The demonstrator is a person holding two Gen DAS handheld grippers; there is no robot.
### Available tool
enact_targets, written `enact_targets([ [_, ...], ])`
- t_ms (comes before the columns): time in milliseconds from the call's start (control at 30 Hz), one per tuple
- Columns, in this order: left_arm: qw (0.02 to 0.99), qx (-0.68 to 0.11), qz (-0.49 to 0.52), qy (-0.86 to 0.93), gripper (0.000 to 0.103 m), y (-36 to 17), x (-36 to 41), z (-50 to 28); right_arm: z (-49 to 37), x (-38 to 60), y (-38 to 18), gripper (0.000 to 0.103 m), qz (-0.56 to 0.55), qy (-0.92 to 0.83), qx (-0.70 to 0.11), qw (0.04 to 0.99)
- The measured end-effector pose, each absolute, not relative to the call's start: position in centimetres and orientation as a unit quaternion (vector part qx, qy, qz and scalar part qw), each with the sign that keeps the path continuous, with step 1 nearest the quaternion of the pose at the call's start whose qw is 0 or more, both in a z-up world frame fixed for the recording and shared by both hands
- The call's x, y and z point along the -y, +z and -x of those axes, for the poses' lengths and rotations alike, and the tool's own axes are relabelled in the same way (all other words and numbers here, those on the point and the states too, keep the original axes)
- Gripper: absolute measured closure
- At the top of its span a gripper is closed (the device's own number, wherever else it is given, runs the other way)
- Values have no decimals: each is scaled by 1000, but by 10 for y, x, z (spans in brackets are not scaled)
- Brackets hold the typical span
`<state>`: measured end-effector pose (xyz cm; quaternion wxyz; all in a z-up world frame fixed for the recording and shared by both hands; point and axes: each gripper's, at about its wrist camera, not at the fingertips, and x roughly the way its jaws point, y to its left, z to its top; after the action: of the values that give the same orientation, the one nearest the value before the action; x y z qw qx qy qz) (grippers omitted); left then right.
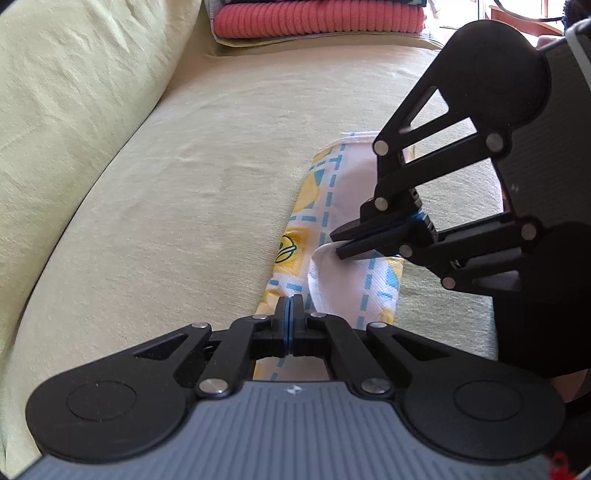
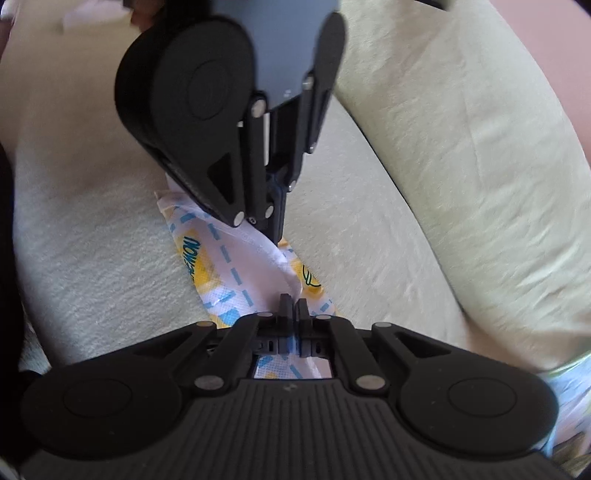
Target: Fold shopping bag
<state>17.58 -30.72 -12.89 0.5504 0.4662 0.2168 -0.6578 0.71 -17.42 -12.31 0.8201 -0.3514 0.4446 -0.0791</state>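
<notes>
You are working in a home, most likely a living room. Under your hands lies the seat of a sofa [image 1: 166, 192], covered in pale yellow-green woven cloth, with a plump back cushion [image 1: 74, 74] of the same fabric rising along its edge. At the far end of the seat a stack of folded textiles rests, a coral ribbed blanket [image 1: 317, 20] among them. Bright daylight pours in behind that stack, as from a window.

The folded shopping bag [image 1: 325, 206] lies on a pale green sofa [image 1: 166, 184]. The left gripper [image 1: 292, 301], jaws together, presses its near end. The right gripper [image 1: 338, 243] pinches a white fold.
</notes>
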Motion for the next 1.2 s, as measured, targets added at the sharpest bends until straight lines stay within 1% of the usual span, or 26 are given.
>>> enact_targets([
  [200,552,-217,-456,-663,103,-131,305,-178,-32,176,-117,97,340,-55,-510,788],
  [367,557,-211,-442,-671,103,-130,301,-181,-56,201,-102,97,269,6,-575,773],
  [533,600,-202,-396,-665,103,-105,282,-197,-79,227,-97,97,207,67,-628,747],
  [633,596,-193,-388,-677,103,-98,273,-189,-93,247,-95,97,151,94,-656,734],
  [733,580,-187,-391,-690,103,-105,276,-172,-103,263,-97,98,100,109,-675,723],
  [800,570,-187,-397,-695,103,-112,281,-163,-110,276,-99,103,62,114,-687,715],
  [933,573,-196,-419,-677,103,-131,292,-157,-113,294,-103,103,2,116,-696,709],
  [1033,573,-195,-431,-669,103,-135,298,-153,-106,294,-103,103,-9,109,-688,718],
  [1133,567,-179,-452,-665,103,-136,302,-148,-92,305,-98,103,-53,101,-665,738],
  [1200,565,-180,-449,-668,103,-135,300,-151,-76,315,-95,103,-105,80,-638,759],
])
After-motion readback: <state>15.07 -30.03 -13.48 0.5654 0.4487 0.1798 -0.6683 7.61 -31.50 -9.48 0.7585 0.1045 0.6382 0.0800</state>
